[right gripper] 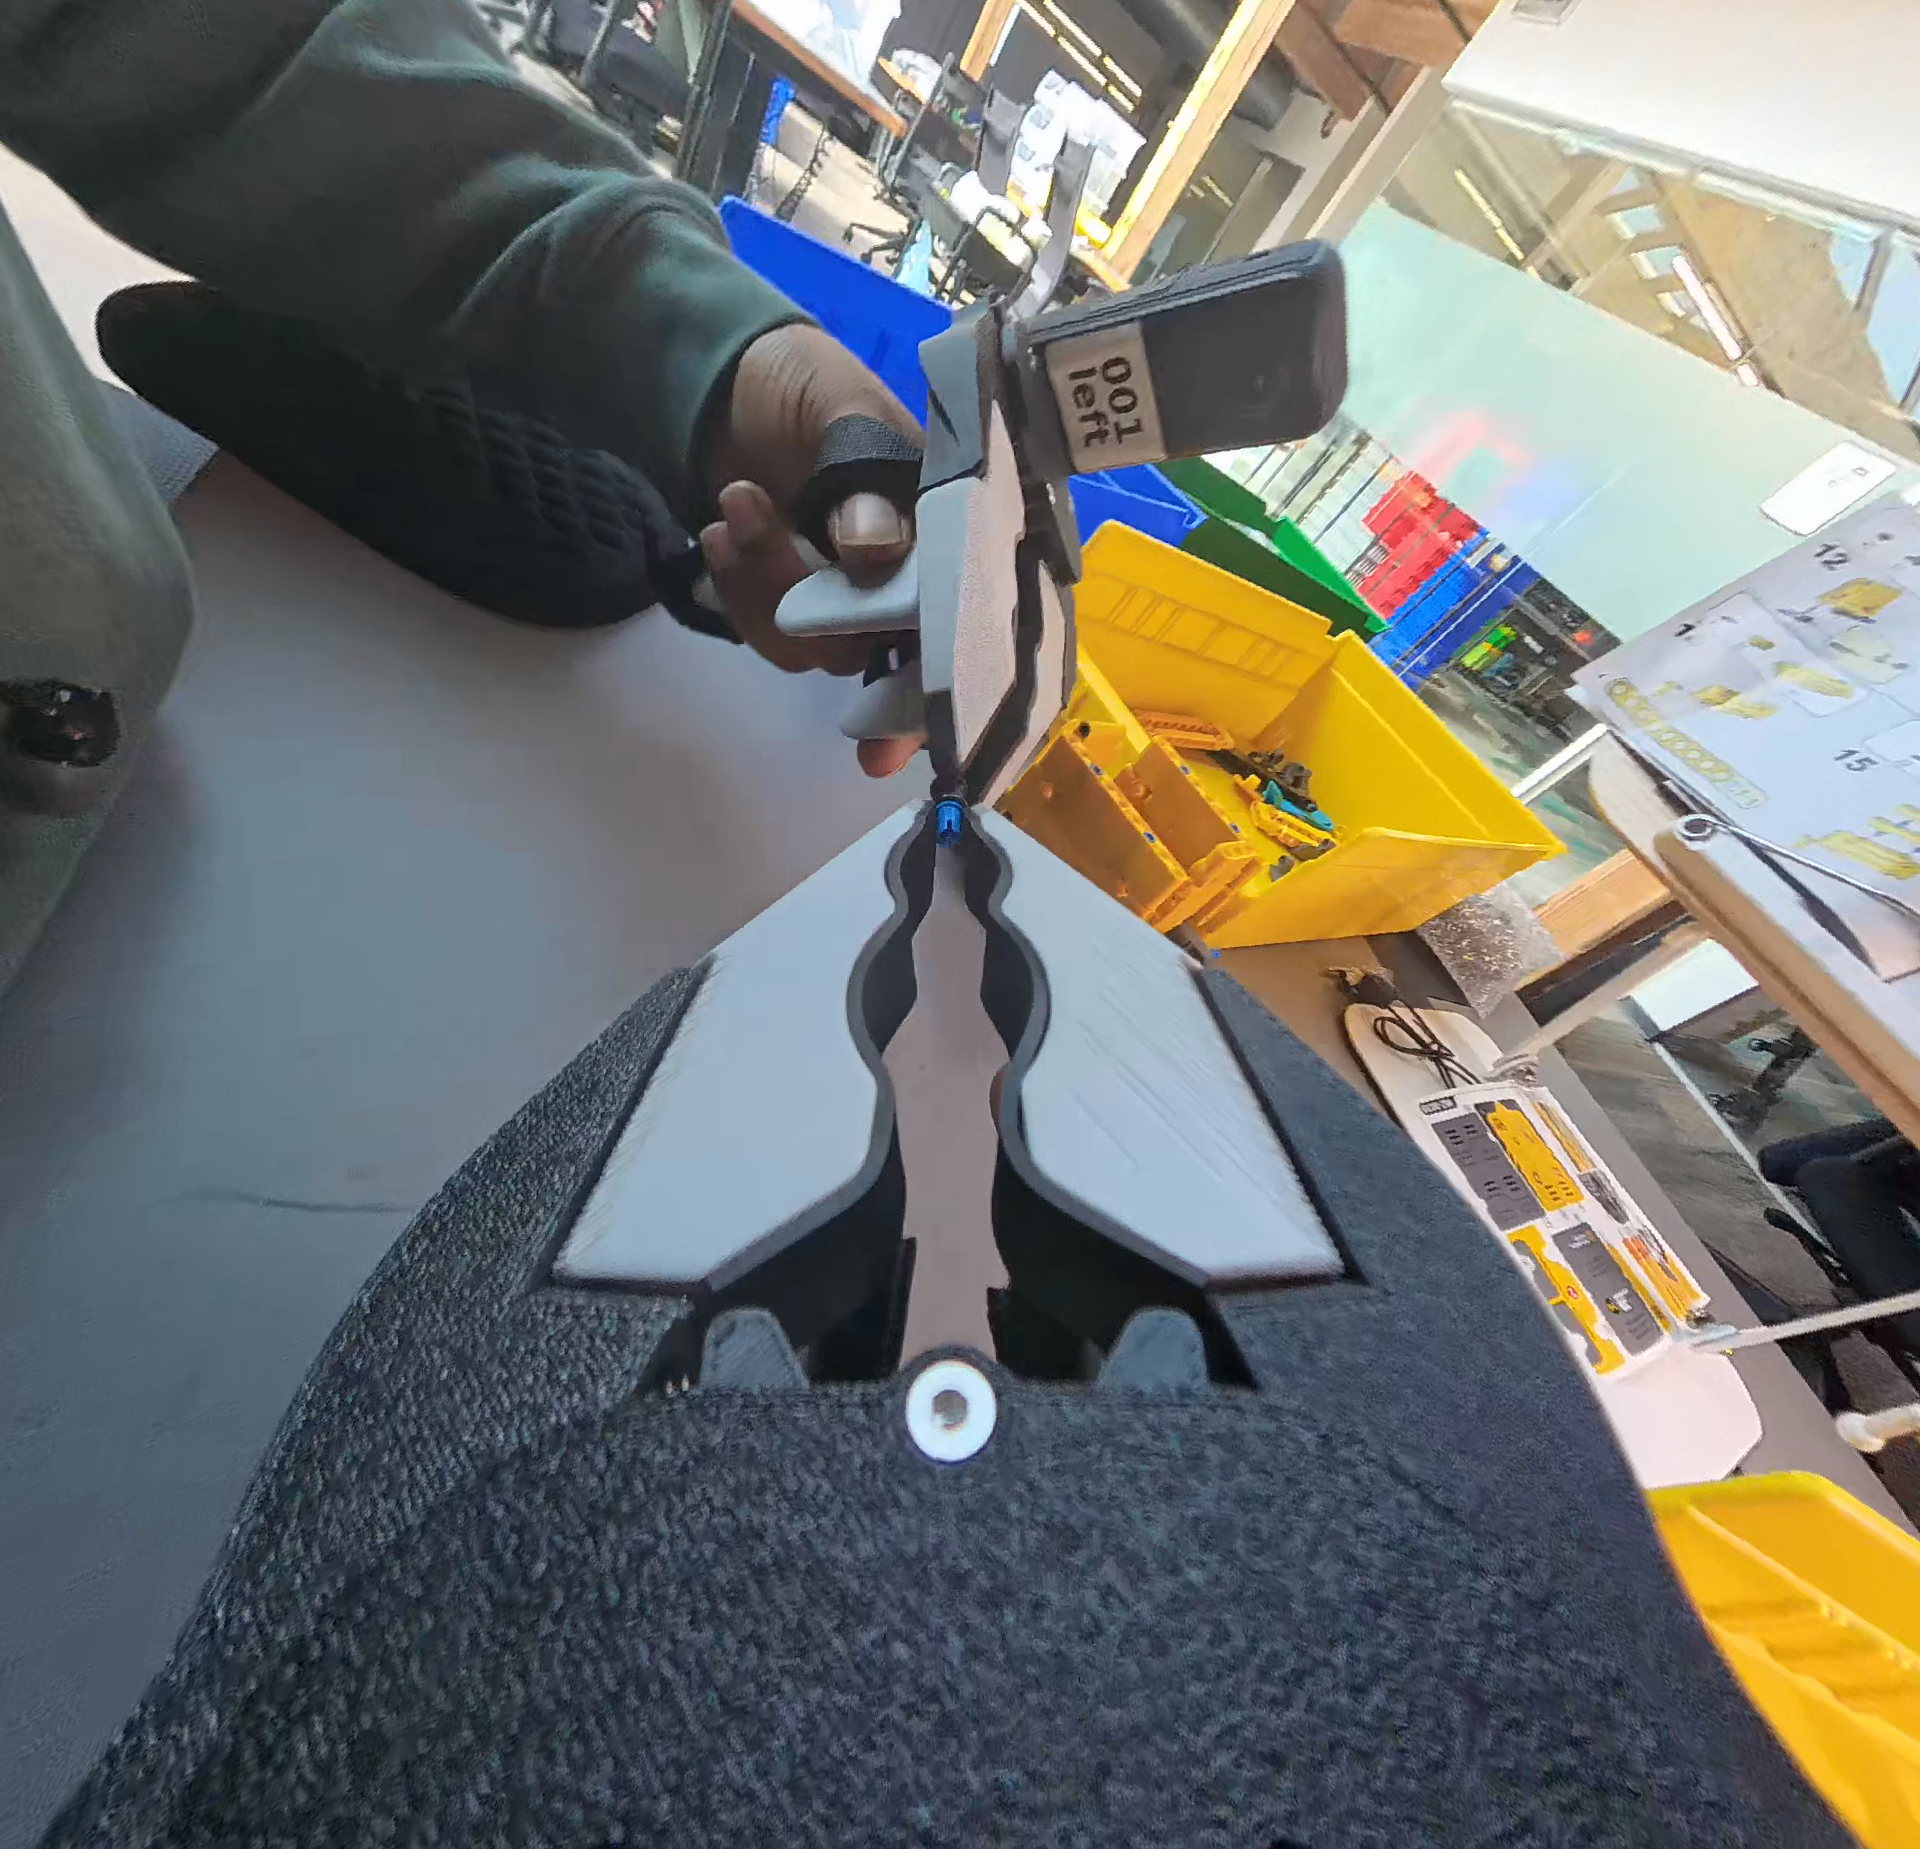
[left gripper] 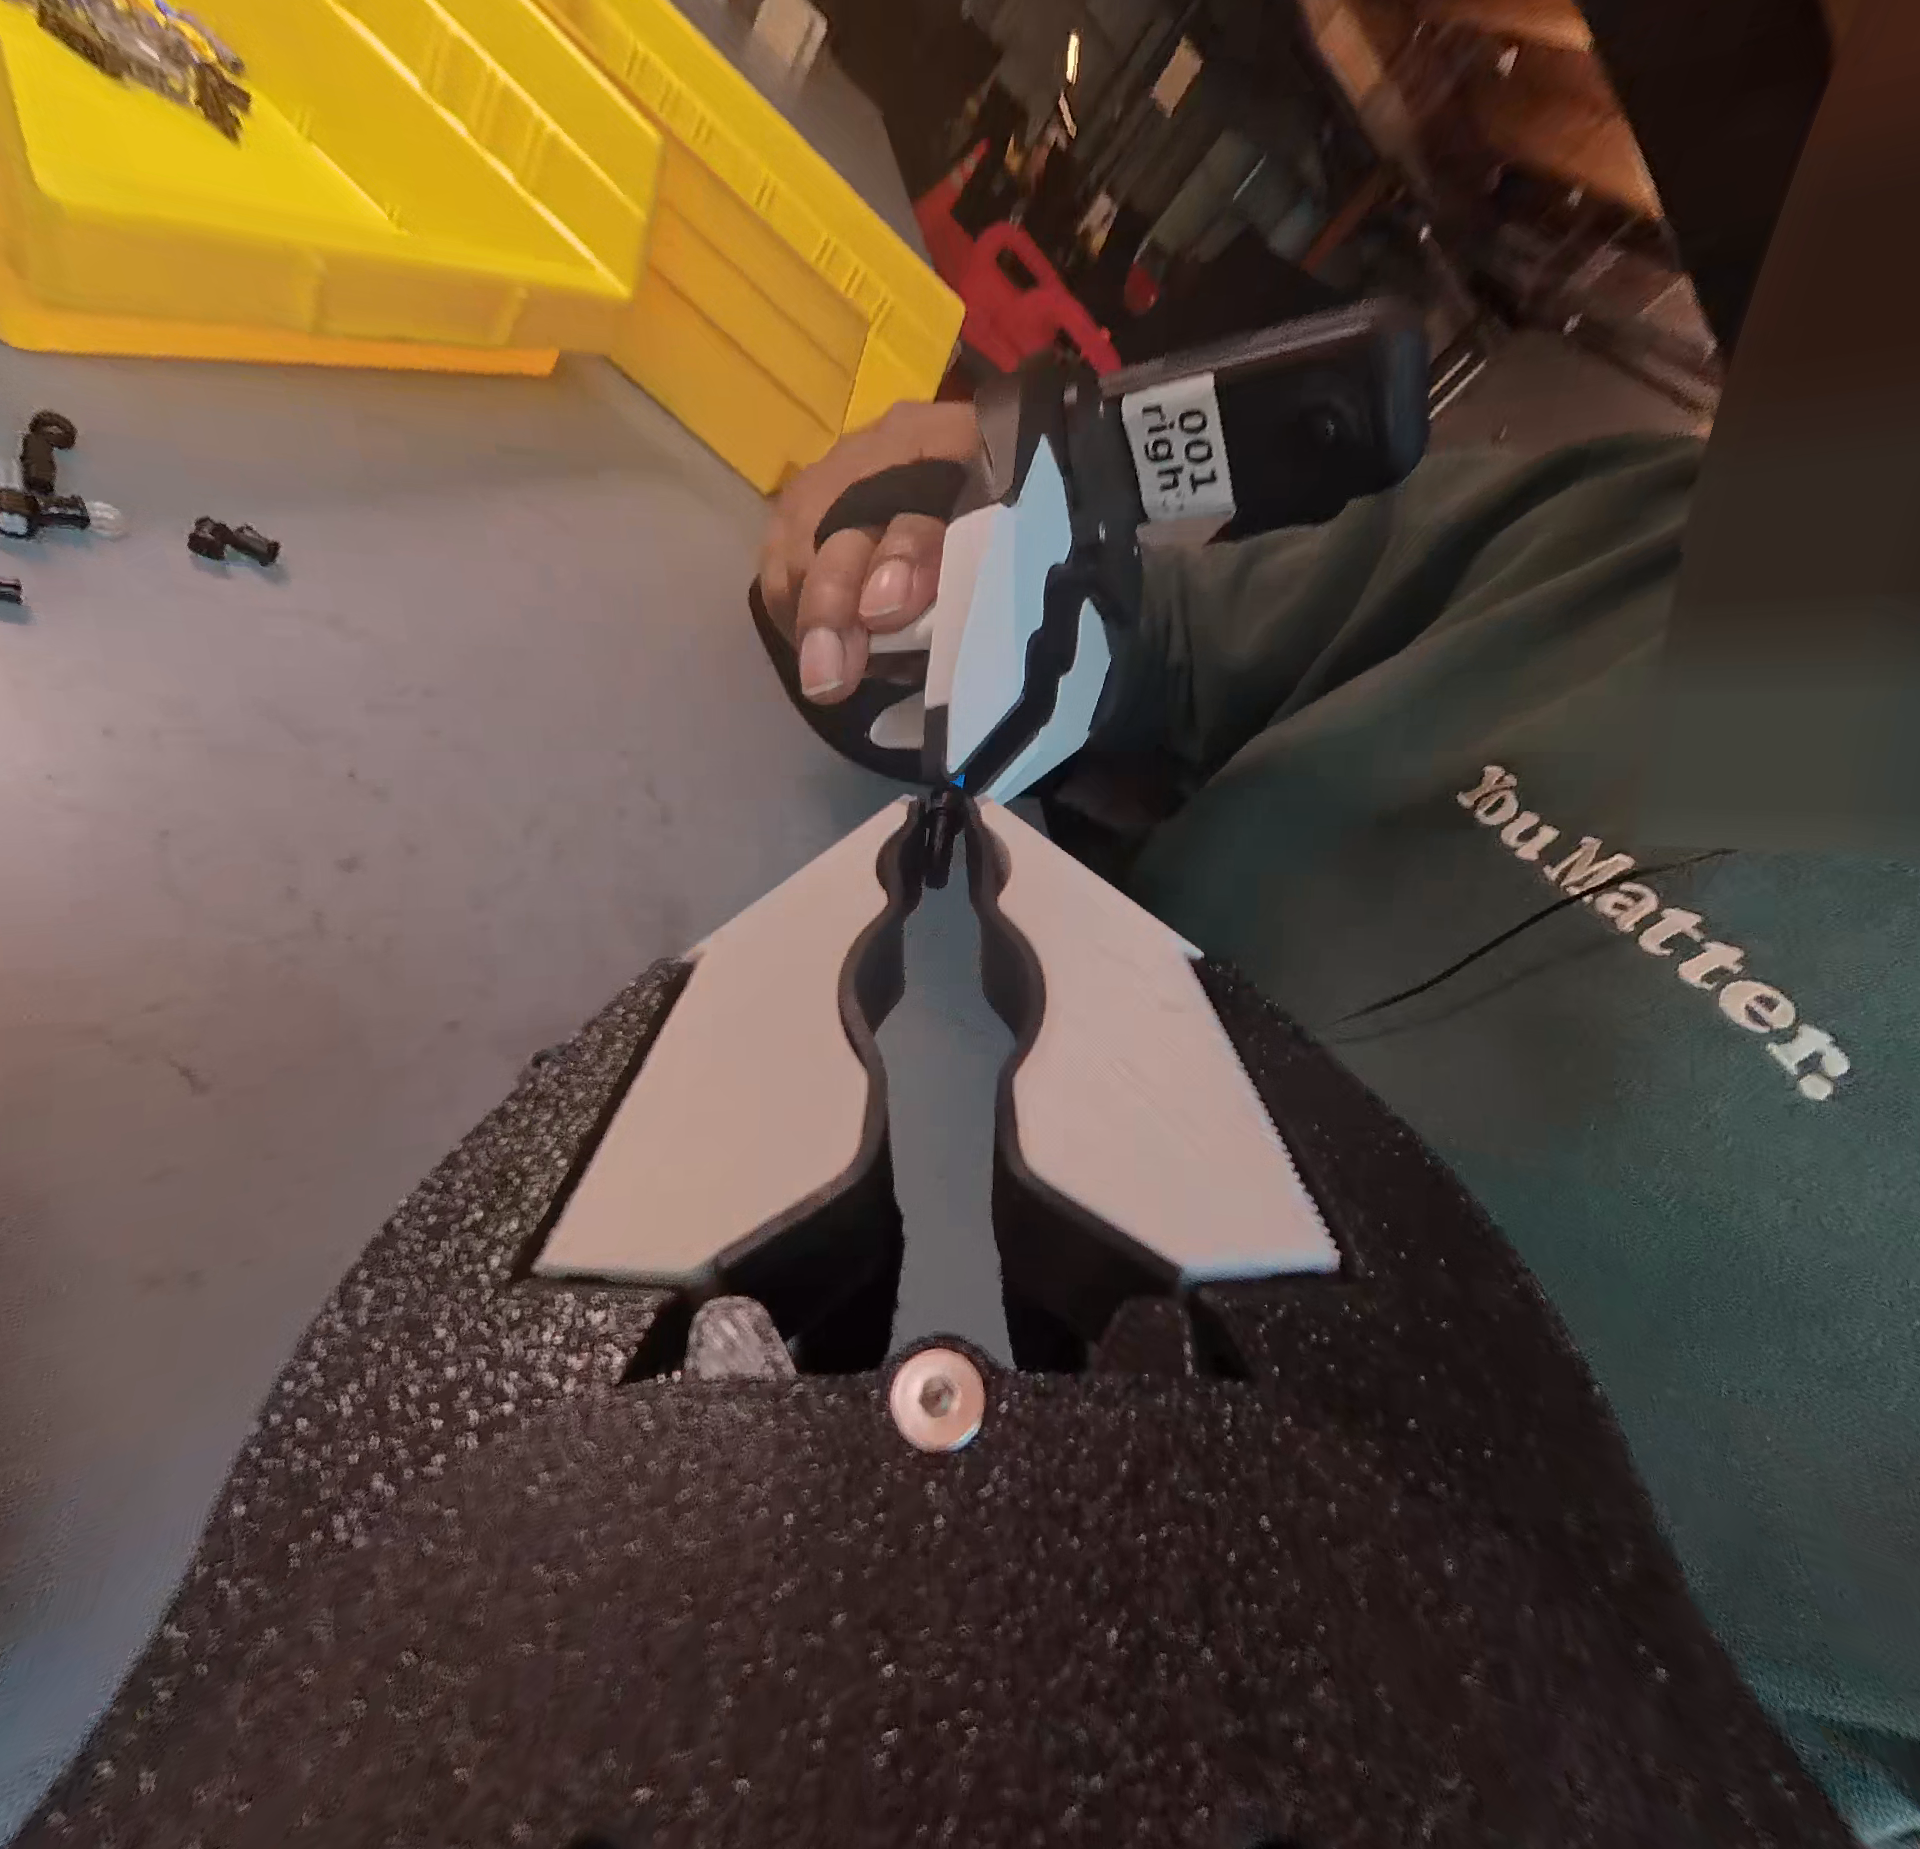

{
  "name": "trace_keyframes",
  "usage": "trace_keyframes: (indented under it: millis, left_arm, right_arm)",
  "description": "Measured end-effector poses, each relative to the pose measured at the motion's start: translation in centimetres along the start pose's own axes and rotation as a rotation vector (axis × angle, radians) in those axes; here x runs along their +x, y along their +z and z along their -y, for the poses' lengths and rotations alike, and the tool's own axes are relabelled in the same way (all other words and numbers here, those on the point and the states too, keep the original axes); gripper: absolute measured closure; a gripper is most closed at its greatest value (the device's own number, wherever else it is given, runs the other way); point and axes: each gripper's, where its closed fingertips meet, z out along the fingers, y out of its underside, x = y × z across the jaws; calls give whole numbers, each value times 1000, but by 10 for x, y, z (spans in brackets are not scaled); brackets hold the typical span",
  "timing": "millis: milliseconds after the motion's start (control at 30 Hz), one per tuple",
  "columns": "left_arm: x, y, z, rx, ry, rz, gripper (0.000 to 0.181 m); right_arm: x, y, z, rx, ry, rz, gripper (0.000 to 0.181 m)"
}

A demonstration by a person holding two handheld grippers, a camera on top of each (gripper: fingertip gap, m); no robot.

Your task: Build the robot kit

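Observation:
In the left wrist view my left gripper (left gripper: 940,812) is shut on a small black pin (left gripper: 938,849) held at its fingertips, above the grey table (left gripper: 312,864). My right gripper (left gripper: 961,773), held by a hand, meets it tip to tip from above. In the right wrist view my right gripper (right gripper: 948,812) is shut on a small blue pin (right gripper: 948,823). The left gripper (right gripper: 951,779) comes down onto it from above, held by a hand. The two pins touch end to end; how they join is too small to tell.
Yellow bins (left gripper: 416,137) stand at the far left, one with dark small parts. Loose black pieces (left gripper: 234,542) lie on the table. A yellow bin of yellow parts (right gripper: 1299,739), instruction sheets (right gripper: 1787,677), a booklet (right gripper: 1558,1207) and a blue bin (right gripper: 831,282) are on the right. A person's green sweatshirt (left gripper: 1558,1176) is close. The tips of both grippers are at nearly the same place.

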Motion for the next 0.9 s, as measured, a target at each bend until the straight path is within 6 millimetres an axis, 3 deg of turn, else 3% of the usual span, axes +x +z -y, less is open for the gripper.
trace_keyframes:
  millis: [200,667,800,900]
  left_arm:
    - [6,-2,16,143,-28,-12,176]
    - [7,3,16,84,53,78,177]
    - [-13,-1,1,-111,167,236,177]
    - [-49,-21,-23,-476,383,497,177]
  right_arm:
    - [10,-2,10,45,-5,-82,177]
    - [14,-5,13,56,-2,-105,177]
    - [5,3,-9,-40,75,-24,176]
    - [0,2,-32,-133,129,66,165]
